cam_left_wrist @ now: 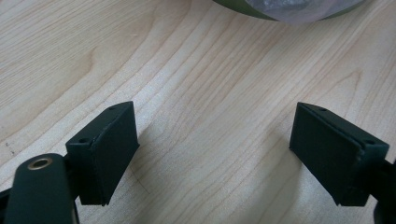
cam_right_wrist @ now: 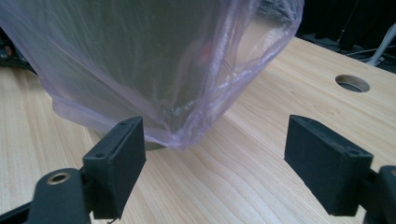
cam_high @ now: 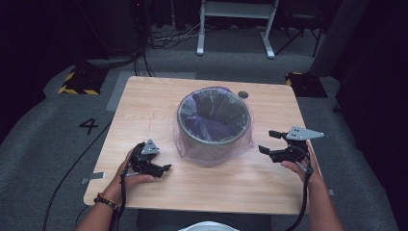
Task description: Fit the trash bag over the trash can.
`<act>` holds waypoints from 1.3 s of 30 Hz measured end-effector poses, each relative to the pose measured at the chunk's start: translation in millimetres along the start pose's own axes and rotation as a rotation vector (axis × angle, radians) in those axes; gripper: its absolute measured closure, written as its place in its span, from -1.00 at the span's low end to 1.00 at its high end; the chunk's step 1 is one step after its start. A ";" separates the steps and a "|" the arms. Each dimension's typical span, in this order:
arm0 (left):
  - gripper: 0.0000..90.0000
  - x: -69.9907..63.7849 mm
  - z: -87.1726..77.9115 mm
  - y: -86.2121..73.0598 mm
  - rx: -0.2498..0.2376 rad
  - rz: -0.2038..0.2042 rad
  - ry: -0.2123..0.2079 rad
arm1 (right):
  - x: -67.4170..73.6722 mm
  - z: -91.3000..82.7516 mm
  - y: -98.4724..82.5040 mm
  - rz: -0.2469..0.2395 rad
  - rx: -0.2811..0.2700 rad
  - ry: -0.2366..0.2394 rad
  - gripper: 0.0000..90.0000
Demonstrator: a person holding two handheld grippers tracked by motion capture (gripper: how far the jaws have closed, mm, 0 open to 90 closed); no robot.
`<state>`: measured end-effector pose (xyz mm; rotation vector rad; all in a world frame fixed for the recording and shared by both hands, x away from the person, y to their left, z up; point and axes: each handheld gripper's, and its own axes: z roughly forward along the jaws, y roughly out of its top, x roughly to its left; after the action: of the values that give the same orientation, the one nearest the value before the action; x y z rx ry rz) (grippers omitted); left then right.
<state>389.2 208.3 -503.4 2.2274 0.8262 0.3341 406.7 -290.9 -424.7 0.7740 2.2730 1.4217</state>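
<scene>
A round dark bin (cam_high: 211, 144) stands in the middle of the wooden table (cam_high: 149, 106), lined with a translucent purple bag (cam_high: 214, 118) whose edge is folded down over the rim and hangs loosely around the wall. My left gripper (cam_high: 159, 164) sits low over the table to the bin's front left, jaws open over bare wood (cam_left_wrist: 212, 149); the bin's base (cam_left_wrist: 243, 7) shows at the top of its view. My right gripper (cam_high: 268, 142) hovers just right of the bin, jaws open and pointing at it. The hanging bag (cam_right_wrist: 154, 60) lies just beyond the open jaws (cam_right_wrist: 215, 154), apart from them.
A round cable hole (cam_high: 243, 94) is in the table behind the bin, also seen as the hole (cam_right_wrist: 352, 83) in the right gripper view. On the grey floor are a white desk frame (cam_high: 235, 29), cables, yellow-black striped bases (cam_high: 77, 84) and a painted "4" (cam_high: 89, 126).
</scene>
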 end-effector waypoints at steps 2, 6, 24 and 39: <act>-0.67 0.0 0.0 0.0 0.000 0.000 0.000 | 2.0 -0.3 2.2 -0.007 -0.002 -0.002 -0.54; -0.67 0.0 0.0 0.0 0.000 0.000 -0.001 | 5.3 -3.9 7.2 -0.009 -0.029 -0.006 -0.54; -0.67 0.2 0.3 0.2 0.000 -0.001 -0.003 | 9.5 -11.2 22.2 -0.008 -0.082 -0.062 -0.57; -0.68 0.7 0.8 0.8 0.000 -0.001 0.000 | 12.4 -17.0 34.5 -0.021 -0.107 -0.109 -0.58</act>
<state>390.5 207.9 -503.5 2.2266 0.8276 0.3335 396.5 -283.4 -386.3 0.7731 2.0992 1.4420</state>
